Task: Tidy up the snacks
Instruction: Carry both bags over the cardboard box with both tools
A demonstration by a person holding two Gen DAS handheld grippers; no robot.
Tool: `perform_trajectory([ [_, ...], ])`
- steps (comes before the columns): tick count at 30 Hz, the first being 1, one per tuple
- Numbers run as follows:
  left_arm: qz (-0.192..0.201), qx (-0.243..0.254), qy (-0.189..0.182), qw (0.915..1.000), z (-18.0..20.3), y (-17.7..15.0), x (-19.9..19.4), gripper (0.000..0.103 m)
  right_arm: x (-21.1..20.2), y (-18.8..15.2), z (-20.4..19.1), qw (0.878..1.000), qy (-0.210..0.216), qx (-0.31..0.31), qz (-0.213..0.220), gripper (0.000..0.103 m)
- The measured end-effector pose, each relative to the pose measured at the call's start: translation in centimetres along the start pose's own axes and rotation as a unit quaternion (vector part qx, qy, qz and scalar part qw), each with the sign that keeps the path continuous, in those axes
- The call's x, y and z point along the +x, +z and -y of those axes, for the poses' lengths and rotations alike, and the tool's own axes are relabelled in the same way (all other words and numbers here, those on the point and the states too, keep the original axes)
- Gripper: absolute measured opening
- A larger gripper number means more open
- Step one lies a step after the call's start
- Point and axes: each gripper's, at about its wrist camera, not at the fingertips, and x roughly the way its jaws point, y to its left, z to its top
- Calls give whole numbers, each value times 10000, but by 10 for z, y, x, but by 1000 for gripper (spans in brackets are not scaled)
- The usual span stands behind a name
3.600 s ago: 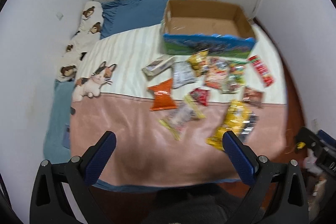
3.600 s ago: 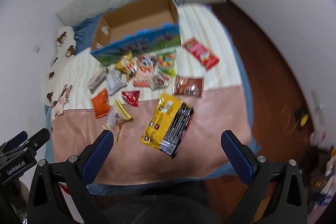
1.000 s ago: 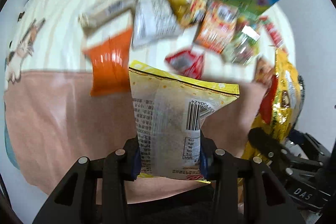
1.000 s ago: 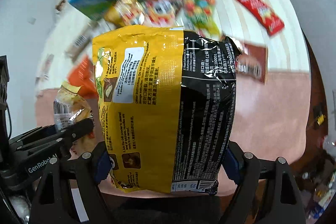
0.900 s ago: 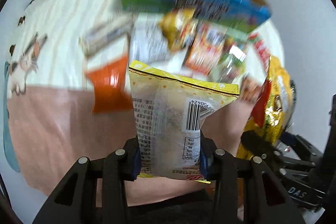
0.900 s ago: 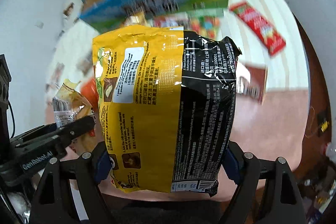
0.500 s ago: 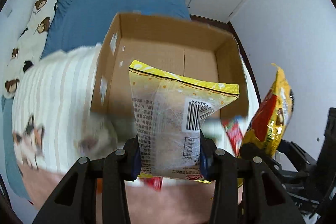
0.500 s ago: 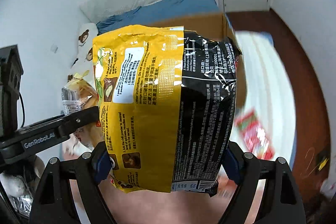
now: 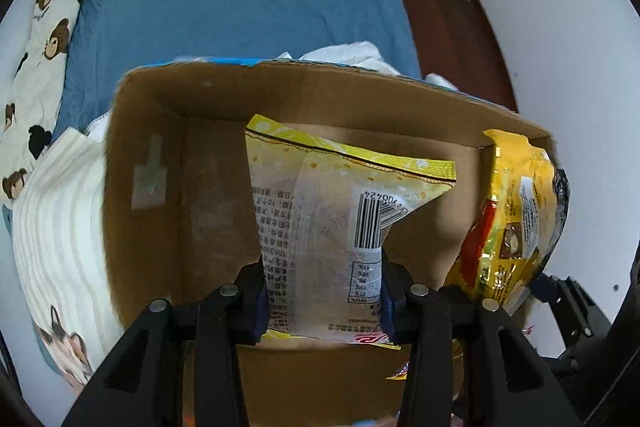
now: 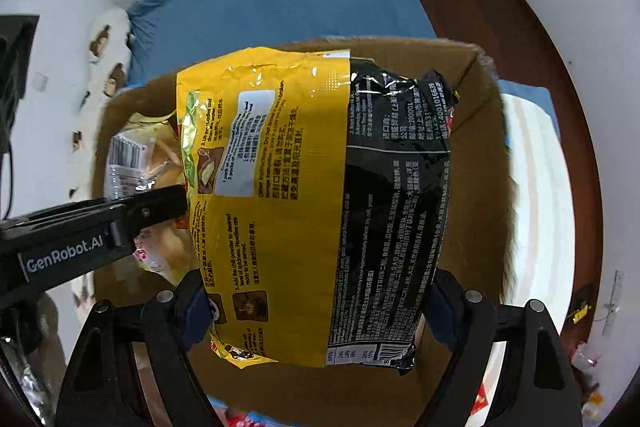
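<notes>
Box [image 10: 486,163] floor hidden, noodle pack [image 10: 316,203] blocking

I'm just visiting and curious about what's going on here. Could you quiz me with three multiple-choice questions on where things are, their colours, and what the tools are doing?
1. The two held packets hang over:
A. cardboard box
B. pillow
C. floor

2. The right tool's packet is:
A. red and white
B. yellow and black
C. all green

3. The left tool is:
A. open, empty
B. lying flat
C. shut on a packet

Answers:
1 A, cardboard box lies beneath both.
2 B, noodle packet in right tool.
3 C, left tool clamps clear yellow-edged packet.
</notes>
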Motion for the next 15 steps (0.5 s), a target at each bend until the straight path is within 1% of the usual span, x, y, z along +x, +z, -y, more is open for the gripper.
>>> perform_trajectory([
  [2, -118, 5, 103, 9999, -3, 6, 15, 39, 17, 15, 3, 9999, -46, 35, -135, 88],
  [3, -164, 7, 100, 9998, 0, 7, 17, 39, 22, 21, -1, 9998, -55, 50, -200, 88],
  [6, -329, -15, 113, 9994, -1, 8, 30, 39, 52, 30, 8, 9993, -85, 126, -344, 88],
  [8, -413, -29, 142, 9990, -1, 12, 37, 39, 63, 43, 9, 9989, -153, 121, -431, 88],
  [9, -455, -40, 161, 9988, 0, 15, 40, 39, 70, 39, 8, 9987, -168, 114, -462, 88],
  [12, -570, -17, 195, 9982, -1, 14, 47, 39, 82, 47, 2, 9980, -194, 78, -602, 88],
  [14, -624, -7, 153, 9979, -2, 13, 50, 39, 92, 55, -3, 9970, -178, 49, -752, 88],
  [15, -617, -2, 151, 9980, -3, 14, 51, 41, 96, 59, -3, 9965, -192, 53, -806, 89],
])
